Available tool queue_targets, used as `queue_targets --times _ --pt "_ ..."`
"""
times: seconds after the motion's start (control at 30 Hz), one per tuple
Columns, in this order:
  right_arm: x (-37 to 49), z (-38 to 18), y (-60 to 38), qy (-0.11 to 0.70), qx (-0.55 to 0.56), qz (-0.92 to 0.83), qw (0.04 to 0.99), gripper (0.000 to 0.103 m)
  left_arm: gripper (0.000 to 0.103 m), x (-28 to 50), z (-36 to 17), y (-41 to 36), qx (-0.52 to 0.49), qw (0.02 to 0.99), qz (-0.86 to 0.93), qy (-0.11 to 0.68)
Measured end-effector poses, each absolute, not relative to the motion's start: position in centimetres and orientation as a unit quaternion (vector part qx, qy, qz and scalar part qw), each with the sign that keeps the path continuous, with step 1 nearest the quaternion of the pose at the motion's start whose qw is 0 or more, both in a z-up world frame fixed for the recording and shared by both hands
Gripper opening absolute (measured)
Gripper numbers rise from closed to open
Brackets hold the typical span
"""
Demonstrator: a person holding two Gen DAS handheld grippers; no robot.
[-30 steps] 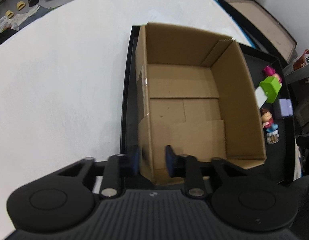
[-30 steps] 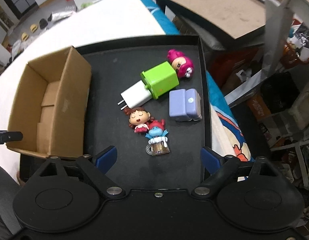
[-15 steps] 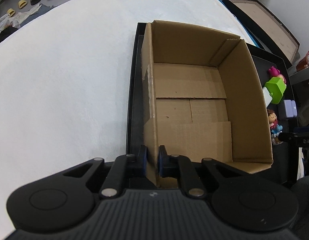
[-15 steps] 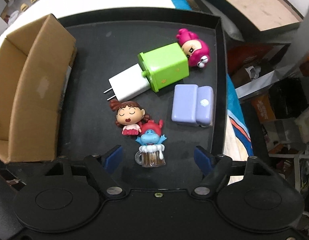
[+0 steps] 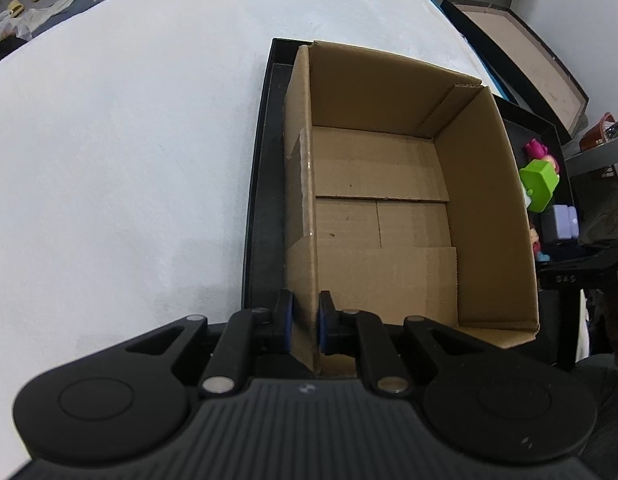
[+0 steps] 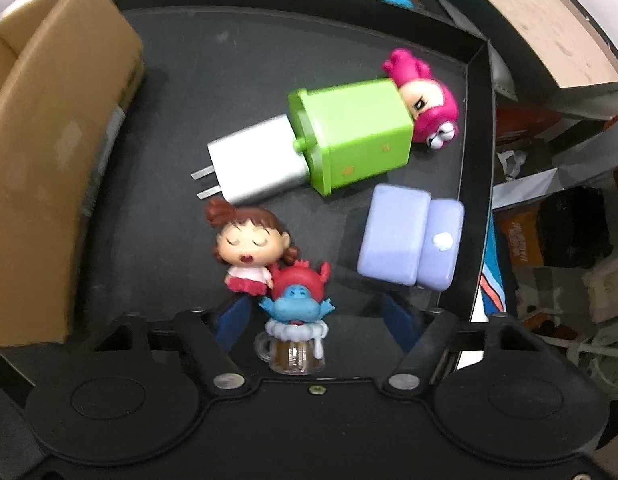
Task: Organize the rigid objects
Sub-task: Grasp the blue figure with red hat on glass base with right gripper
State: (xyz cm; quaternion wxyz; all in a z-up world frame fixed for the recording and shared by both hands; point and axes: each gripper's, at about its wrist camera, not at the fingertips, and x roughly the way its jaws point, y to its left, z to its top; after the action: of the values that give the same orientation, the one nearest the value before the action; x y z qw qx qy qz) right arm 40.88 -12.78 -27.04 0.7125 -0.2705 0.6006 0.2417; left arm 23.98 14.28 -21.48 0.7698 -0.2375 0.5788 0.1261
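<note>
- Left gripper point(image 5: 304, 326): its 2 blue-padded black fingers are clamped onto the near left wall of the open brown corrugated cardboard box point(image 5: 393, 216), 1 pad outside and 1 inside.
- Cardboard box: rectangular, matte, bottom flaps folded flat, nothing visible inside. It sits in the left part of the shallow black rectangular tray point(image 6: 213, 80), which rests on a white, soft-textured table cover point(image 5: 129, 140).
- Right gripper point(image 6: 309, 320): points down over the tray with jaws closing, about half wide. The blue glossy plastic figurine with a red cap on a clear beer mug point(image 6: 295, 320) stands between the blue pads; neither pad presses on it yet.
- Touching that figurine at its 10 o'clock: a brown-haired doll figurine in a pink skirt point(image 6: 249, 248), smooth plastic, lying on its back.
- At 12 o'clock of the doll: a white boxy wall charger with 2 metal prongs point(image 6: 253, 168), abutting a lime-green plastic cube point(image 6: 357, 136).
- At the cube's 2 o'clock, touching: a magenta round-headed figurine point(image 6: 433, 108).
- At the cube's 5 o'clock: a lavender rounded plastic toy sofa point(image 6: 409, 240), near the tray's right rim.
</note>
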Motion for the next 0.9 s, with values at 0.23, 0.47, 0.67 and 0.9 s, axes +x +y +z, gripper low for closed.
queue_targets --times 0.23,0.47,0.67,0.9 --pt "40.6 -25.8 -13.7 0.604 -0.254 0.246 0.714 0.038 0.013 23.6 -21.4 13.3 -0.218 0.778 0.113 0.578" --pt "39.6 -23.5 -14.8 0.595 -0.236 0.243 0.729 0.038 0.013 23.3 -21.4 13.0 -0.214 0.781 0.096 0.579" --pt "38.8 -22.4 -15.2 0.584 -0.228 0.245 0.74 0.038 0.013 23.0 -21.1 12.8 -0.212 0.782 0.095 0.578" --pt "37.3 -20.2 -13.7 0.566 -0.239 0.25 0.749 0.038 0.013 23.0 -21.2 13.0 -0.212 0.783 0.089 0.578"
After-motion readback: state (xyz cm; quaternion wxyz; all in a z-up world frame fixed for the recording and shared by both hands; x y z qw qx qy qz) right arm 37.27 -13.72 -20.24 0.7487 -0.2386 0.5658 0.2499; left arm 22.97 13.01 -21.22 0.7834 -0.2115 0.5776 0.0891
